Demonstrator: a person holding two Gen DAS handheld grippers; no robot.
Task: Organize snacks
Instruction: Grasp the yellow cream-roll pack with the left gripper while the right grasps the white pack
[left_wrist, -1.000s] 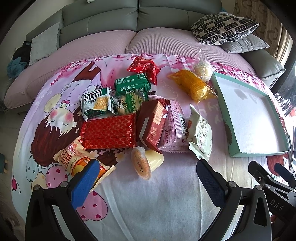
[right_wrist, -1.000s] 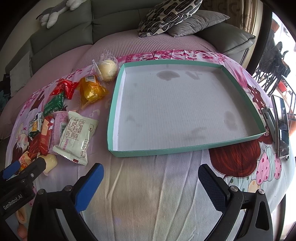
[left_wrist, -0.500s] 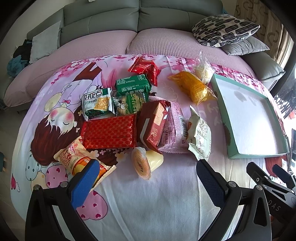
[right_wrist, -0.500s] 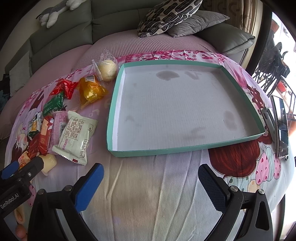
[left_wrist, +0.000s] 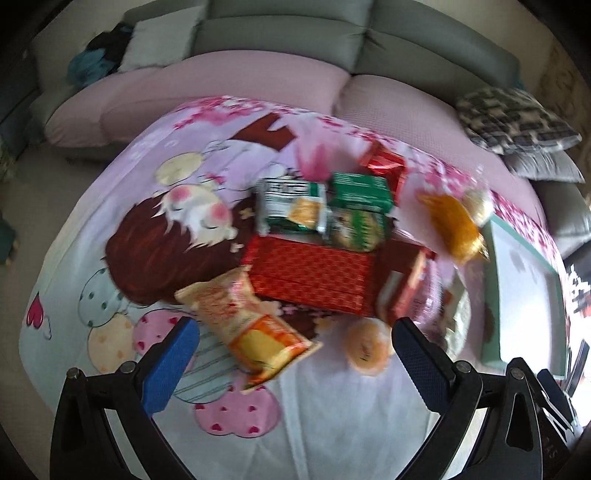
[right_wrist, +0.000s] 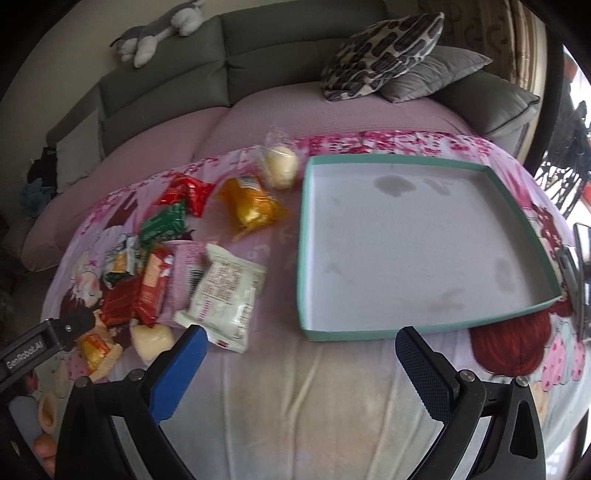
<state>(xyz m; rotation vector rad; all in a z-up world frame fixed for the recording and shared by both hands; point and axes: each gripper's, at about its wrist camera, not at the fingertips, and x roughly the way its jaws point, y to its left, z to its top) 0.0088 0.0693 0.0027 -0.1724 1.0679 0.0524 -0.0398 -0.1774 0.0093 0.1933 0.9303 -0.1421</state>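
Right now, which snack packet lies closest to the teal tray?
The orange-yellow packet. It lies just off the teal tray's left wall, beside the pale round bun; the white packet and the rest lie farther left.

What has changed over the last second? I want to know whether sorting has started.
Only the grippers moved. The left gripper swung leftward, blurring its view; the right gripper turned slightly left toward the snack pile. Both stay open and empty. The teal-rimmed cardboard tray is still empty, and the white foil packet and other snacks lie untouched.
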